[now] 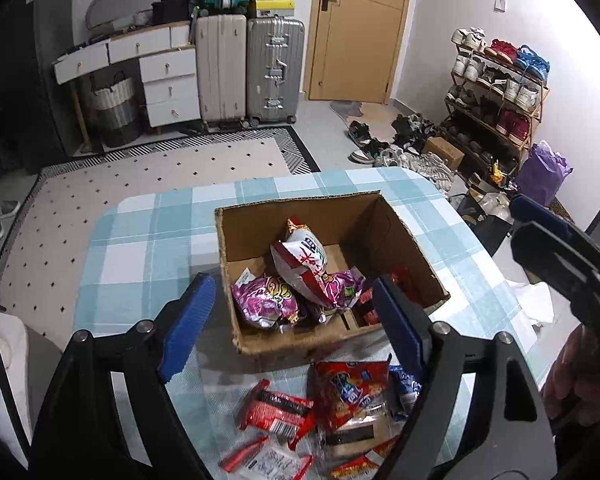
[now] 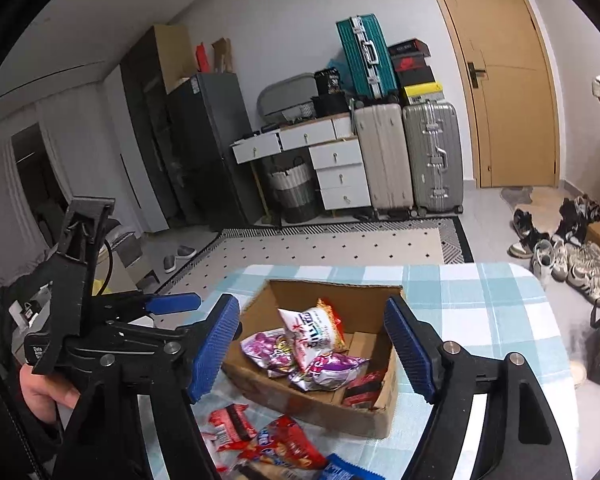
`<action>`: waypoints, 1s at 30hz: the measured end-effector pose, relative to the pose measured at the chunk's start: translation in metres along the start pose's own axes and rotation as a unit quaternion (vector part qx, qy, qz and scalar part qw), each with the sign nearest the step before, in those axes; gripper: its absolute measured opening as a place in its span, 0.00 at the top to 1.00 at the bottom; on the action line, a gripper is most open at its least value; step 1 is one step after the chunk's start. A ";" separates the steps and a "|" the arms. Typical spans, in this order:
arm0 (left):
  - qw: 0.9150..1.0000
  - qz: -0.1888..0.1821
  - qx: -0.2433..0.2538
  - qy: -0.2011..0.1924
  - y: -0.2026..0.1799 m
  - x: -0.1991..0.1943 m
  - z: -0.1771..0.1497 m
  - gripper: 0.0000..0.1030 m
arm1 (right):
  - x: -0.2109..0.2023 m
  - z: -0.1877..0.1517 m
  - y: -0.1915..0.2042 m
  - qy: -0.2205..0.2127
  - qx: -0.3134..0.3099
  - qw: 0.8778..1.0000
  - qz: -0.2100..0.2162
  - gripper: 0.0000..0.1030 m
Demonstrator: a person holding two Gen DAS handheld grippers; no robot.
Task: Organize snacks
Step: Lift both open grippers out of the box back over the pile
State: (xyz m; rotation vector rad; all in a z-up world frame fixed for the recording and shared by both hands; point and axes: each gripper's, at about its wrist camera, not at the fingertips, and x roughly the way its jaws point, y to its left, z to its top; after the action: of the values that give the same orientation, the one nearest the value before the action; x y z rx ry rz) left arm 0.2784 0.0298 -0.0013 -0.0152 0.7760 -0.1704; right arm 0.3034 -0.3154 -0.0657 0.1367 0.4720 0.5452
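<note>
An open cardboard box (image 1: 404,236) (image 2: 364,300) stands on a table with a blue-and-white checked cloth (image 1: 148,248) (image 2: 480,312). In it lie a white-and-red snack bag (image 1: 304,258) (image 2: 314,334), purple snack bags (image 1: 266,300) (image 2: 328,372) and small red packets (image 2: 362,388). Loose red snack packets (image 1: 348,392) (image 2: 284,446) lie on the cloth in front of the box. My left gripper (image 1: 296,320) is open and empty, above the box's near edge. My right gripper (image 2: 316,350) is open and empty, above the box. Each gripper shows in the other's view: the right one (image 1: 560,256), the left one (image 2: 100,320).
Behind the table are a patterned rug (image 1: 148,176), suitcases (image 1: 252,68), a white drawer unit (image 1: 168,84), a wooden door (image 1: 360,28) and a shoe rack (image 1: 500,92) with shoes on the floor. White paper (image 1: 536,304) lies at the table's right edge.
</note>
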 end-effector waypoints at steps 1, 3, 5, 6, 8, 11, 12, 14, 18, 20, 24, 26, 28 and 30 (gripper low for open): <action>1.000 0.001 0.001 -0.001 -0.002 -0.005 -0.001 0.22 | -0.004 0.000 0.002 -0.001 -0.002 1.000 0.000 0.23; 1.000 0.002 0.002 -0.003 -0.005 -0.017 -0.004 0.22 | -0.013 0.000 0.008 -0.003 -0.007 1.000 0.000 0.22; 1.000 0.003 0.002 -0.011 -0.008 -0.030 -0.006 0.21 | -0.024 0.001 0.014 -0.006 -0.013 1.000 -0.002 0.22; 1.000 0.004 0.002 -0.015 -0.011 -0.038 -0.007 0.20 | -0.031 0.000 0.016 -0.009 -0.014 1.000 -0.001 0.22; 1.000 0.005 0.004 -0.022 -0.015 -0.052 -0.011 0.20 | -0.041 -0.001 0.021 -0.012 -0.017 1.000 -0.001 0.22; 1.000 0.005 0.007 -0.029 -0.023 -0.070 -0.018 0.19 | -0.061 -0.004 0.029 -0.018 -0.028 0.999 -0.005 0.20; 0.999 0.004 0.008 -0.031 -0.025 -0.077 -0.020 0.19 | -0.064 -0.004 0.032 -0.019 -0.031 0.999 -0.007 0.19; 0.999 0.006 0.008 -0.035 -0.030 -0.089 -0.026 0.18 | -0.078 -0.008 0.038 -0.023 -0.038 0.999 -0.010 0.18; 0.999 0.005 0.008 -0.044 -0.037 -0.114 -0.041 0.18 | -0.103 -0.016 0.048 -0.031 -0.046 0.998 -0.017 0.17; 0.999 0.005 0.005 -0.048 -0.040 -0.124 -0.046 0.18 | -0.114 -0.021 0.051 -0.033 -0.048 0.998 -0.017 0.17; 0.998 0.006 0.004 -0.062 -0.046 -0.151 -0.060 0.17 | -0.136 -0.031 0.060 -0.036 -0.053 0.998 -0.022 0.17; 0.998 0.008 0.002 -0.068 -0.049 -0.161 -0.067 0.15 | -0.147 -0.036 0.064 -0.040 -0.051 0.998 -0.021 0.17; 0.997 0.011 -0.002 -0.074 -0.051 -0.173 -0.076 0.09 | -0.156 -0.040 0.067 -0.042 -0.049 0.998 -0.021 0.17; 0.997 0.015 -0.005 -0.079 -0.053 -0.181 -0.083 0.01 | -0.169 -0.049 0.072 -0.045 -0.050 0.997 -0.023 0.16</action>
State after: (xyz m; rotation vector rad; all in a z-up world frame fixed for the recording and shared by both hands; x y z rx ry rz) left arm 0.0860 0.0098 0.0694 -0.0270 0.6190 -0.1359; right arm 0.1198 -0.3431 -0.0248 0.0540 0.3578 0.5144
